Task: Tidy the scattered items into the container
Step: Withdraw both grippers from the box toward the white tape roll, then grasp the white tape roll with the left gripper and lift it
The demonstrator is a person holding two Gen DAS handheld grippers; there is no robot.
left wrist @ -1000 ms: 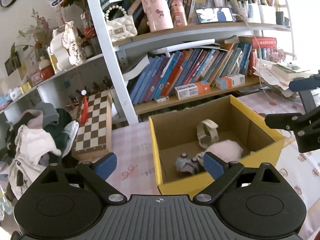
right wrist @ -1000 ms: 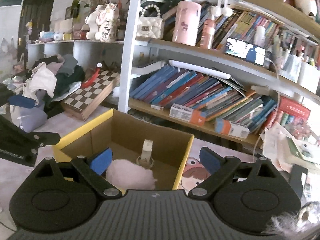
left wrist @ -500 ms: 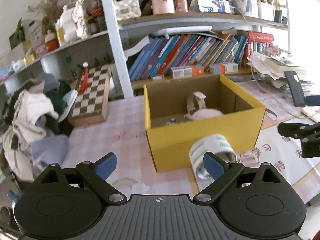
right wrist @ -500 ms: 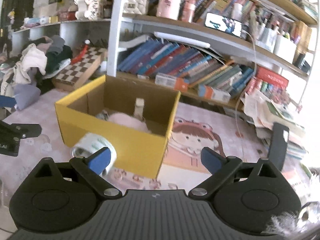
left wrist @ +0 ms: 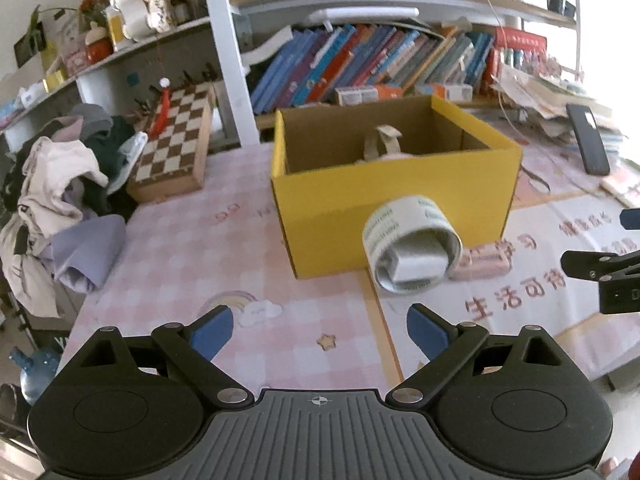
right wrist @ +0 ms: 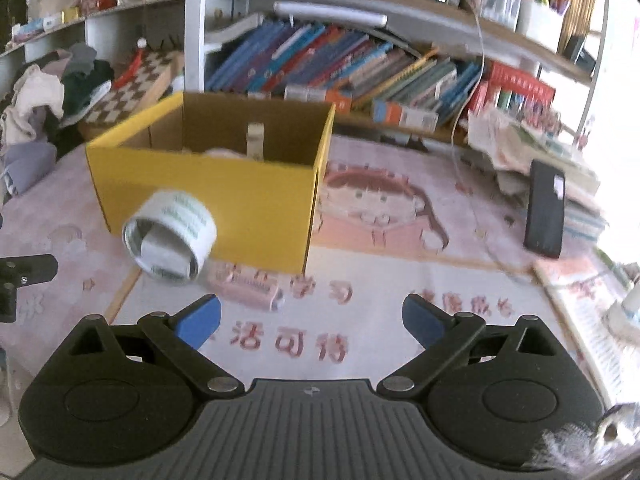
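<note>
A yellow cardboard box (left wrist: 396, 196) (right wrist: 208, 192) stands on the pink tablecloth, with a beige watch (left wrist: 382, 144) (right wrist: 255, 140) and something pale pink inside. A white tape roll (left wrist: 412, 244) (right wrist: 170, 236) lies on its side against the box's front wall. Beside the roll lies a small pink comb-like piece (left wrist: 482, 261) (right wrist: 248, 290). My left gripper (left wrist: 319, 330) is open and empty, short of the roll. My right gripper (right wrist: 311, 318) is also open and empty, just this side of the pink piece. Each gripper's black finger shows at the edge of the other's view.
A bookshelf (left wrist: 360, 64) full of books stands behind the box. A chessboard (left wrist: 176, 148) and a heap of clothes (left wrist: 60, 184) lie at the left. A black phone (right wrist: 546, 208) leans on stacked papers (right wrist: 532, 148) at the right.
Both grippers pulled back from above the box and came lower. The tape roll and the pink piece in front of the box have come into view. Jaws stayed wide.
</note>
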